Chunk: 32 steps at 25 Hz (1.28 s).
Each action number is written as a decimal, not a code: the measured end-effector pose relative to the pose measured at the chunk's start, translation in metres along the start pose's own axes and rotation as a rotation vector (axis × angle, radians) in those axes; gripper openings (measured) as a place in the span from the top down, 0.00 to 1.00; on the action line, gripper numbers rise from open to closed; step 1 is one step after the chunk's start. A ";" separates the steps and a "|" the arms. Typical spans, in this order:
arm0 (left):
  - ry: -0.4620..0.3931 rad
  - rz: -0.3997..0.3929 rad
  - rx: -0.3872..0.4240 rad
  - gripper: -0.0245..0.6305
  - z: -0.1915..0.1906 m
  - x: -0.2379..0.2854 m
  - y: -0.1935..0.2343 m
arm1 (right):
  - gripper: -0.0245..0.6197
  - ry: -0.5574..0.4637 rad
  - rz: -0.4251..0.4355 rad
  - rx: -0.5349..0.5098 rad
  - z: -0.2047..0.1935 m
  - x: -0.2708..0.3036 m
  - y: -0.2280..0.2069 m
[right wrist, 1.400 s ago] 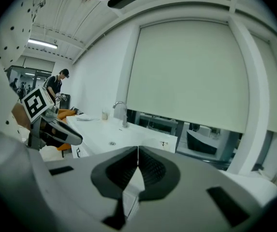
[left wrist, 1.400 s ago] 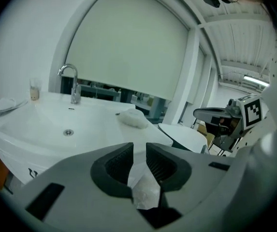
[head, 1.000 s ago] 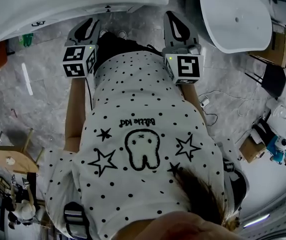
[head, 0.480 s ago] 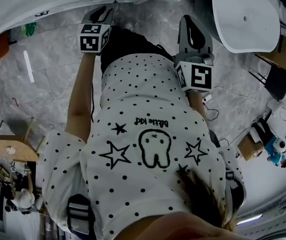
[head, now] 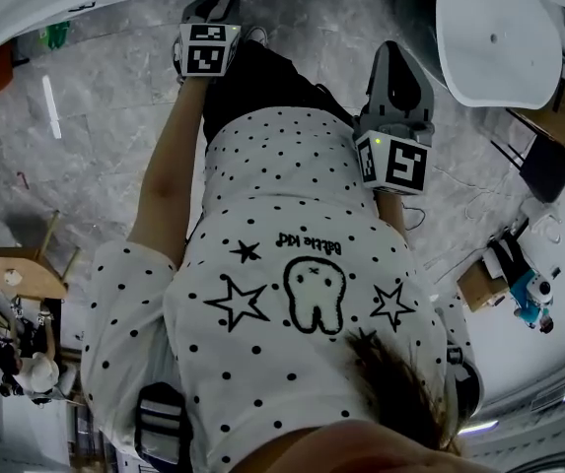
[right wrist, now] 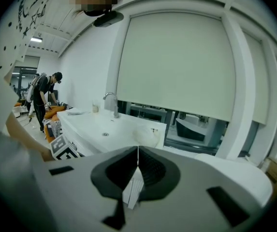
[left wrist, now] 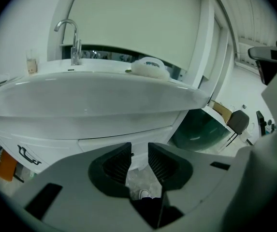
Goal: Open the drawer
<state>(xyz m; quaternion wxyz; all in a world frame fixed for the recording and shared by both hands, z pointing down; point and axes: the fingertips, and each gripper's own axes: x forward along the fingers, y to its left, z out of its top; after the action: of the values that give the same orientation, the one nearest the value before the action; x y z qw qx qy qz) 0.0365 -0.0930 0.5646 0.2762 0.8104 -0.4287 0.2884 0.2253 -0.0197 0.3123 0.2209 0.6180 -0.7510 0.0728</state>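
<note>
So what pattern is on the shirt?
Shirt: white with black dots and stars, clearest in the head view.

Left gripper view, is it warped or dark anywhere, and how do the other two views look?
Left gripper view: fisheye bows the washbasin rim into an arc, with black corners and a greenish cast. Right gripper view: same warp and dark corners, the blind evenly bright. Head view: the floor curves, and the hair at the bottom is soft.

White cotton shirt [head: 292, 254] with black dots, stars and a tooth outline; grey marbled stone floor [head: 95, 166]; glossy white basin cabinet [left wrist: 56, 141].
</note>
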 end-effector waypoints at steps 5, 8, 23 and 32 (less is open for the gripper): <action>0.019 0.016 -0.021 0.80 -0.020 0.053 0.020 | 0.94 0.041 0.021 -0.015 -0.026 0.027 0.010; 0.040 0.025 -0.032 0.80 -0.032 0.075 0.024 | 0.94 0.065 0.023 -0.021 -0.031 0.030 0.010; 0.101 0.072 -0.105 0.77 -0.073 0.149 0.036 | 0.94 0.168 0.047 -0.004 -0.057 0.049 0.015; 0.114 0.065 -0.073 0.74 -0.085 0.168 0.041 | 0.94 0.221 0.031 0.035 -0.078 0.056 0.024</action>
<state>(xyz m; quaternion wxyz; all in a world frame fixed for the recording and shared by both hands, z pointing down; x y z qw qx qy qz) 0.0603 -0.1437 0.7489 0.3198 0.7678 -0.4487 0.3271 0.2135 -0.0351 0.4093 0.2904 0.5983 -0.7301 0.1571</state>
